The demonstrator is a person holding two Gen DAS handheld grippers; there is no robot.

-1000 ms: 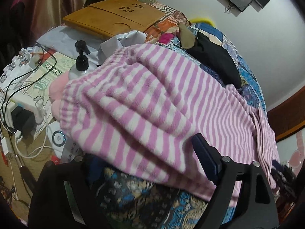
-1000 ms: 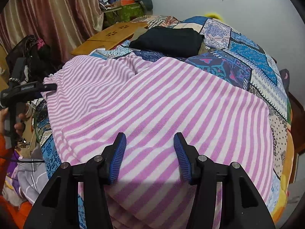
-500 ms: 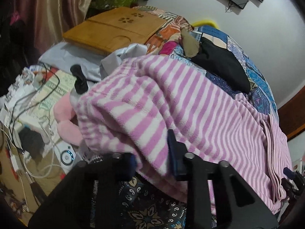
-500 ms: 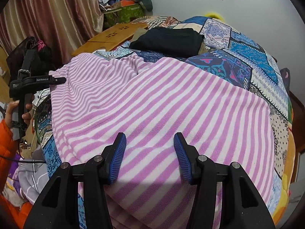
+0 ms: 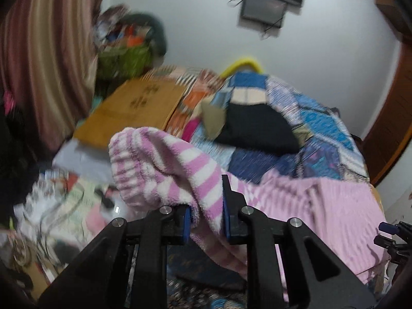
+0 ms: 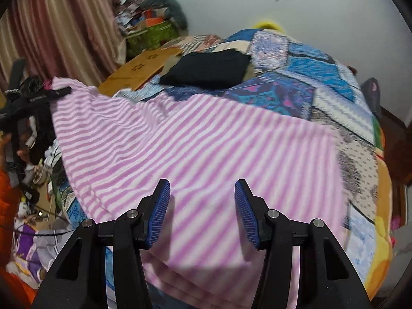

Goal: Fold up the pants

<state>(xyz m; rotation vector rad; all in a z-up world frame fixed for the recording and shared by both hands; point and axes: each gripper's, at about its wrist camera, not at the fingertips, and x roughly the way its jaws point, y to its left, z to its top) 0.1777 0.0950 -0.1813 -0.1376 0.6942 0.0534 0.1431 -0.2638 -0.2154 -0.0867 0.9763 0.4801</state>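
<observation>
Left gripper: my fingers have just been closing and now pinch a bunched fold of the pink-and-white striped fleece pants, at what looks like the ribbed waistband or a cuff; I cannot tell which. Reason for the hold, as I judge it: lifting this edge lets me carry it over the rest of the garment for a fold.

Right gripper: fingers stand apart, nothing between the pads, hovering just over the striped fabric at 6 o'clock in its view. Probably kept ready to pin or take the near edge.

Pants location: spread across the patchwork bedspread, their left corner raised off the bed, rest lying flat.

Counts: one pair of pants, two grippers, one folded black garment at 12 o'clock beyond the pants, one wooden lap tray at 11 o'clock.
</observation>
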